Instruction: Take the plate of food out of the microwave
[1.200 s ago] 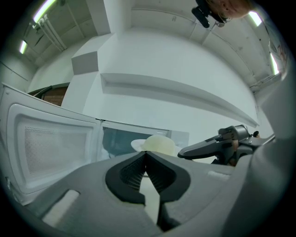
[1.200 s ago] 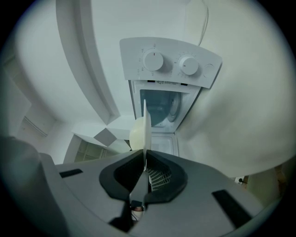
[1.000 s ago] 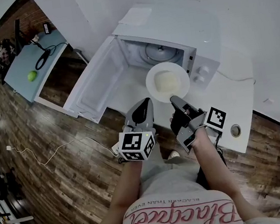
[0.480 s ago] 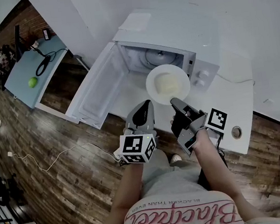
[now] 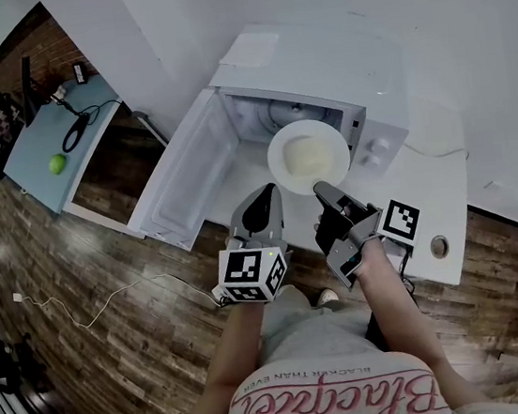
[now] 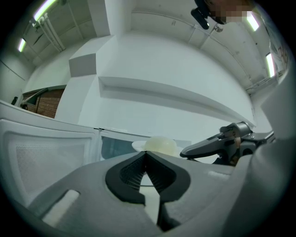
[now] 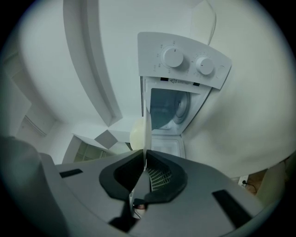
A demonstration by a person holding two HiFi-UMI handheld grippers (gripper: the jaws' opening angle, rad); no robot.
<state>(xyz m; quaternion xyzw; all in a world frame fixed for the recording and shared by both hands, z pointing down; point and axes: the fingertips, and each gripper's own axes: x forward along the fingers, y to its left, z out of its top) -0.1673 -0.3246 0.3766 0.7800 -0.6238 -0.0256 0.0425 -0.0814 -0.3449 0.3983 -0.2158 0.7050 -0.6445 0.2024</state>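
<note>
The white microwave [image 5: 316, 61] stands on the counter with its door [image 5: 184, 178] swung wide to the left. Just in front of its cavity hangs a white plate [image 5: 279, 146] with a pale mound of food [image 5: 309, 157]. My right gripper [image 5: 318, 187] is shut on the plate's near rim. In the right gripper view the plate [image 7: 147, 129] runs edge-on out of the right gripper [image 7: 145, 157], with the food [image 7: 137, 135] beside it. My left gripper [image 5: 271, 190] is shut beside the plate's near-left edge, nothing visible in it. In the left gripper view the left gripper [image 6: 145, 153] points at the food [image 6: 159, 144].
The white counter [image 5: 428, 198] carries the microwave and has a round cable hole [image 5: 438, 246] at its right. A sheet of paper [image 5: 252, 49] lies on the microwave's top. A cable [image 5: 111, 301] trails over the wood floor. At far left, a table holds a green object [image 5: 57, 163].
Both grippers and the plate have risen a little together, the plate drifting slightly away from the microwave's knobs. The head view has shifted slightly.
</note>
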